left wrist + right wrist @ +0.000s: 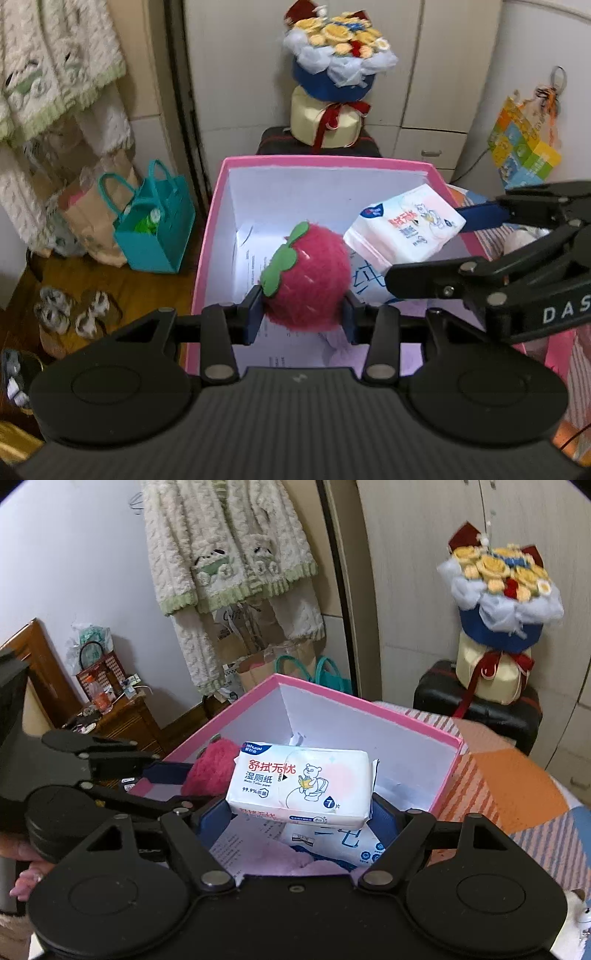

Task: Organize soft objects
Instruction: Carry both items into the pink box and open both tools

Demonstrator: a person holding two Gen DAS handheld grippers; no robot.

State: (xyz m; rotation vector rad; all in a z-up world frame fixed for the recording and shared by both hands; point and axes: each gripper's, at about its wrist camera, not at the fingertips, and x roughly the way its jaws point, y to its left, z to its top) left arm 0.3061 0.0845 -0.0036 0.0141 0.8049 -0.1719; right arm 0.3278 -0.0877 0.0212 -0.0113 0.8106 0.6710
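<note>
Left gripper (302, 314) clamps plush strawberry (308, 275) above pink box's (325, 161) near edge | right gripper (301, 814) pinches wet-wipe pack (301, 784) over box's right side | suitcase (476, 705) carries bouquet (502, 602) behind | right view alone: hanging fleece pyjamas (229, 568), wooden cabinet (125, 720).

The plush strawberry (306, 275) is held over the open box (325, 162), left of the wipes pack (404, 225). Papers (280, 343) are laid inside the box. A bouquet (332, 74) is seen behind the box, a tote bag (155, 225) to its left.
</note>
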